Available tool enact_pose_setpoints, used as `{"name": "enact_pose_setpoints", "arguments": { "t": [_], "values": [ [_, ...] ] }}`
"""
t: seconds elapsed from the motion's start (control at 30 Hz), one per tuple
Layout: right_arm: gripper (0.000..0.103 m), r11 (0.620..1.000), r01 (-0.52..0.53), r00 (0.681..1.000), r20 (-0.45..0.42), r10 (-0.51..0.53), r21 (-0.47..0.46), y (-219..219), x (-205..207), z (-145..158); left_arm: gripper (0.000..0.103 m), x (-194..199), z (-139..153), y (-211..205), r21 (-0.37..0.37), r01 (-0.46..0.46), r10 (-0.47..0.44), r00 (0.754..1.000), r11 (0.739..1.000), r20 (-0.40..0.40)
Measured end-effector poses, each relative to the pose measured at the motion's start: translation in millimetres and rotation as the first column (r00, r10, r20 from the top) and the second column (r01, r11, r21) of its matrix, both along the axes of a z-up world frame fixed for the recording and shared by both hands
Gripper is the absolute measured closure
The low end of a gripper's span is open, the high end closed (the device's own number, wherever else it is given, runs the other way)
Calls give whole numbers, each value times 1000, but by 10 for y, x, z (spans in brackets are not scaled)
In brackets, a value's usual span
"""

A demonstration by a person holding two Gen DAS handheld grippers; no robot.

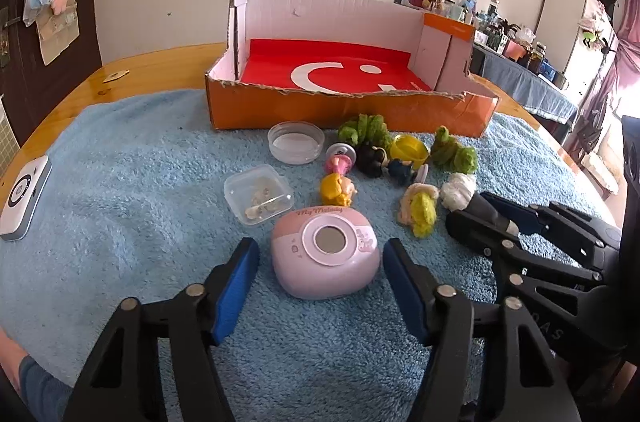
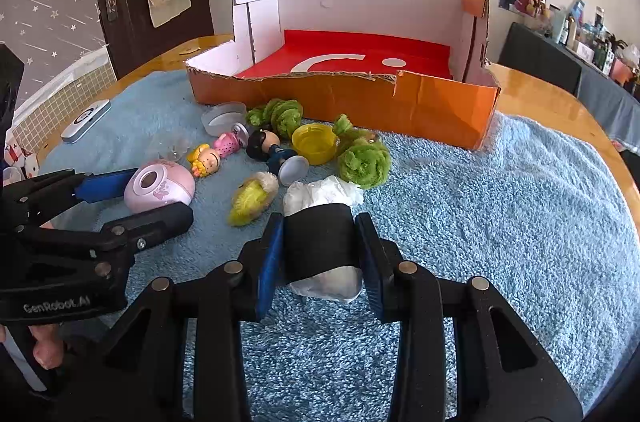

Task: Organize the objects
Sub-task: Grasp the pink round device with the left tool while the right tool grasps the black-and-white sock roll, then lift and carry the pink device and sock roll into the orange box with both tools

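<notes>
A pink My Melody gadget (image 1: 325, 254) lies on the blue towel between the open fingers of my left gripper (image 1: 320, 262); no finger touches it. It also shows in the right wrist view (image 2: 159, 187). My right gripper (image 2: 320, 254) is shut on a white wad wrapped in a black band (image 2: 320, 242), resting on the towel; the wad also shows in the left wrist view (image 1: 460, 191). Small dolls (image 1: 338, 191), green fuzzy balls (image 1: 364, 130), a yellow cap (image 1: 409, 148) and a yellow fuzzy toy (image 1: 418, 208) lie ahead. The orange cardboard box (image 1: 352, 108) with a red floor stands behind them.
A round clear dish (image 1: 296, 142) and a square clear container (image 1: 258, 198) lie left of the toys. A white device (image 1: 24, 198) lies at the towel's left edge. The wooden table (image 1: 160, 62) rims the towel. A wall stands behind the box.
</notes>
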State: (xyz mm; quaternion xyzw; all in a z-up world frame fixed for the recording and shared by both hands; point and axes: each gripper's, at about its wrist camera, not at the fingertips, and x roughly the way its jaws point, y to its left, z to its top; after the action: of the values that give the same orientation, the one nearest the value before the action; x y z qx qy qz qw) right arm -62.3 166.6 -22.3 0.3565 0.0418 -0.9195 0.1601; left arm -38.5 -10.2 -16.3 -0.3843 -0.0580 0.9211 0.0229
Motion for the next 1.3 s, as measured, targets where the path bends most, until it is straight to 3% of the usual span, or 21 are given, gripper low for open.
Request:
{"name": "enact_pose_setpoints", "arguments": {
  "t": [0.23, 0.73, 1.3],
  "values": [
    [69, 1000, 3, 1000, -4, -3, 3, -4, 27, 2, 47, -17, -5, 34, -25, -2, 1, 1000, 1000, -7],
    [69, 1000, 8, 1000, -14, -8, -25, 13, 135, 47, 47, 63, 37, -10, 13, 8, -8, 1000, 1000, -10],
    [69, 998, -4, 997, -74, 0, -59, -47, 63, 340, 47, 18, 290, 26, -20, 26, -28, 997, 999, -77]
  ]
}}
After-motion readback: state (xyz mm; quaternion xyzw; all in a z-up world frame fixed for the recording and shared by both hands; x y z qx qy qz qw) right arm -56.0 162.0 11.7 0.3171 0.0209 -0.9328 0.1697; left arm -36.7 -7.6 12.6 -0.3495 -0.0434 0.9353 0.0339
